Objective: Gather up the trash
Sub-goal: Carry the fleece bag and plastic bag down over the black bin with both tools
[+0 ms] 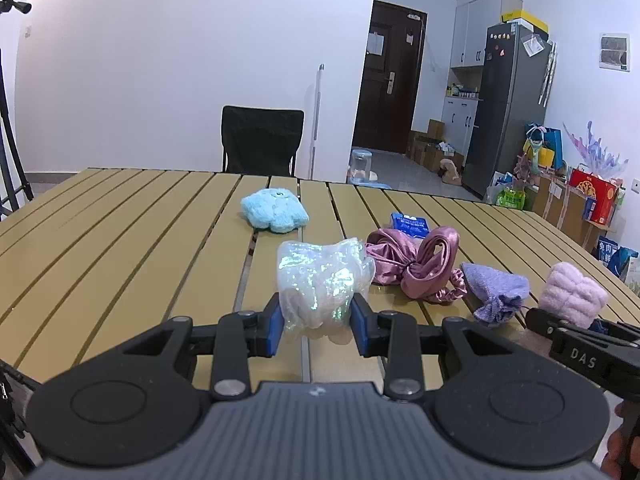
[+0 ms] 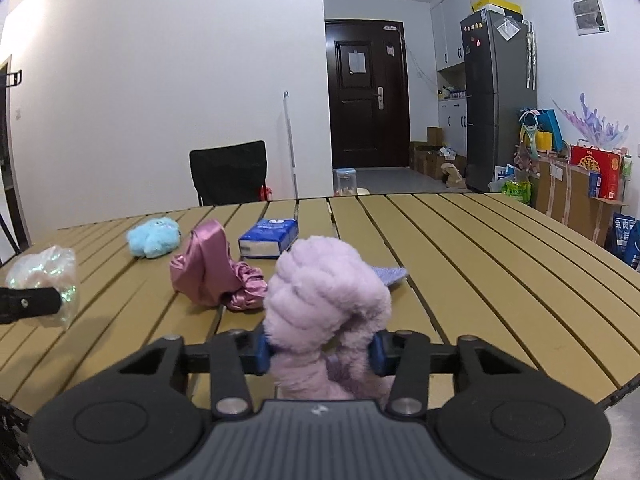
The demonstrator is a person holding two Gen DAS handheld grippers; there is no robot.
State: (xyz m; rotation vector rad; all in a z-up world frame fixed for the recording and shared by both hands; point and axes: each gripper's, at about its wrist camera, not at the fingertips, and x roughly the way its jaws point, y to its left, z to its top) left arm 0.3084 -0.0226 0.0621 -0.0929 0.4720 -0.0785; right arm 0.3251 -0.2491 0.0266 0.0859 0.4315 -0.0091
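In the left wrist view, the left gripper (image 1: 318, 316) clamps a crinkly plastic wrapper (image 1: 320, 280) over the table's (image 1: 120, 240) near edge

In the right wrist view, the right gripper (image 2: 320, 350) squeezes a fluffy lilac cloth (image 2: 324, 300) at the near edge

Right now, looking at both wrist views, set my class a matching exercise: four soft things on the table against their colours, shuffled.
Things:
1. fluffy toy
2. satin bonnet
3. crinkled plastic wrap
4. tissue pack

Colours:
A. blue and white
B. iridescent clear
C. light blue
D. pink

Pairs: 1-C, 2-D, 3-B, 4-A
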